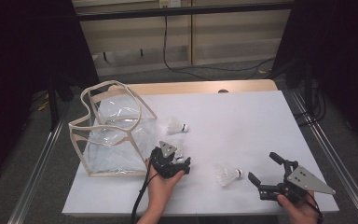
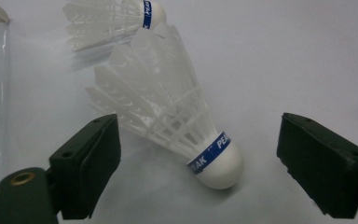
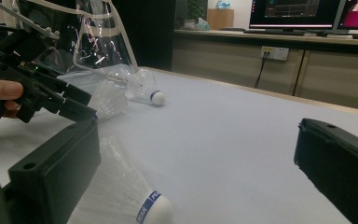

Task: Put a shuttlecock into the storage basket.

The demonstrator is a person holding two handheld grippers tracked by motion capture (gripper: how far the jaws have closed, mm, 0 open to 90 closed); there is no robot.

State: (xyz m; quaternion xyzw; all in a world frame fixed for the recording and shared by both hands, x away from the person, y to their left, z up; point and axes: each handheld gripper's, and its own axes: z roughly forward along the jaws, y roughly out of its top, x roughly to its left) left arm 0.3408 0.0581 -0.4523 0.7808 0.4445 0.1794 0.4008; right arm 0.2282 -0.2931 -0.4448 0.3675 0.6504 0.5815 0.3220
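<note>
The high view is showing the whole white table [image 1: 242, 112], with a clear bag [image 1: 114, 133] standing at centre left and three shuttlecocks lying to its right. The far shuttlecock [image 1: 177, 126] is sitting just right of the bag, the near shuttlecock [image 1: 227, 175] is lying at lower centre, and the middle shuttlecock [image 1: 180, 150] is half hidden behind the left gripper [image 1: 179, 163] in this frame.

The left gripper view is making up for that (it is looking straight down its own jaws): the middle shuttlecock [image 2: 177, 116] is lying at centre frame, cork toward the lower right, a blue band reading PEAK around it, with the far shuttlecock [image 2: 112, 21] at the upper left. The left gripper [image 2: 198, 165] is standing wide open, a jaw on each side of the shuttlecock, neither pad touching it.

The right gripper [image 1: 266, 171], at lower right in the high view, is also gaping wide and holding nothing. Its own view is showing the near shuttlecock [image 3: 126, 196] at the lower left, feathers partly behind the left jaw; whether they are touching I cannot tell
</note>
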